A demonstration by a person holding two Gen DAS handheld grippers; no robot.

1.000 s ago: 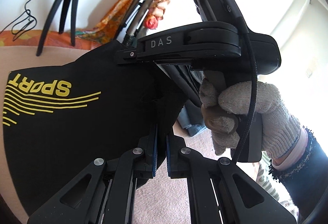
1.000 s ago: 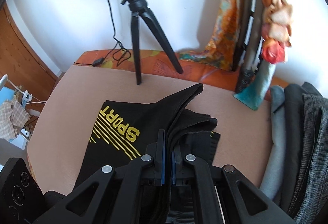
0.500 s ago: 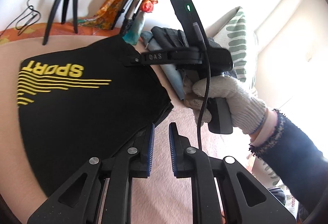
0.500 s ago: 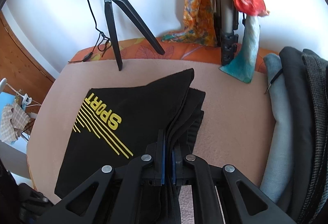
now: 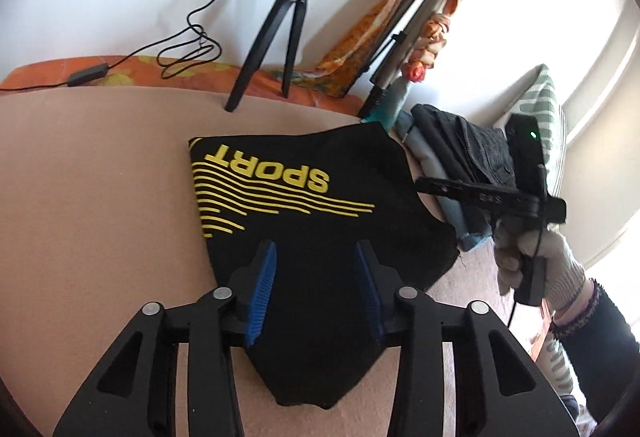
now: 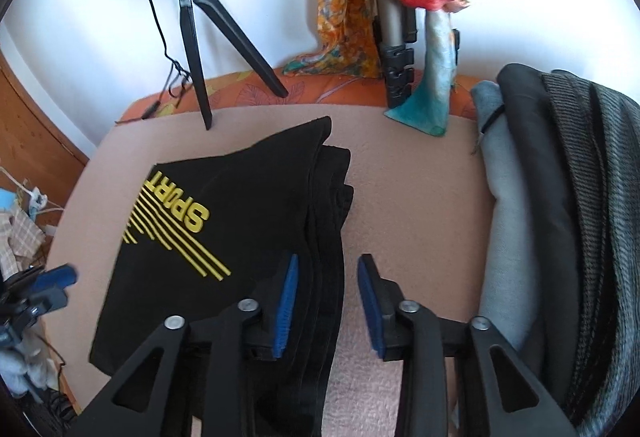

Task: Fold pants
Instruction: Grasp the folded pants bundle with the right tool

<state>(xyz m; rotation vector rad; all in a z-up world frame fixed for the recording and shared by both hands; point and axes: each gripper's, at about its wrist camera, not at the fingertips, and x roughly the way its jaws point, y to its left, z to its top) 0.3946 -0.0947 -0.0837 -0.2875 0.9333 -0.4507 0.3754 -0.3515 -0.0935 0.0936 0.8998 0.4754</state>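
Observation:
The black pants with a yellow SPORT print lie folded flat on the pink-beige surface; they also show in the right wrist view, folded layers stacked along their right edge. My left gripper is open and empty, above the near part of the pants. My right gripper is open and empty over the pants' right edge. It shows in the left wrist view, held by a gloved hand at the right of the pants.
A black ring-light tripod and its cable stand at the back. A second folded tripod with orange cloth leans on the wall. A pile of grey and dark garments lies at the right. A striped pillow is behind it.
Both grippers have opened and let go of the pants, which now lie flat. The left gripper has drawn back and faces the whole garment; the right has moved off to the right.

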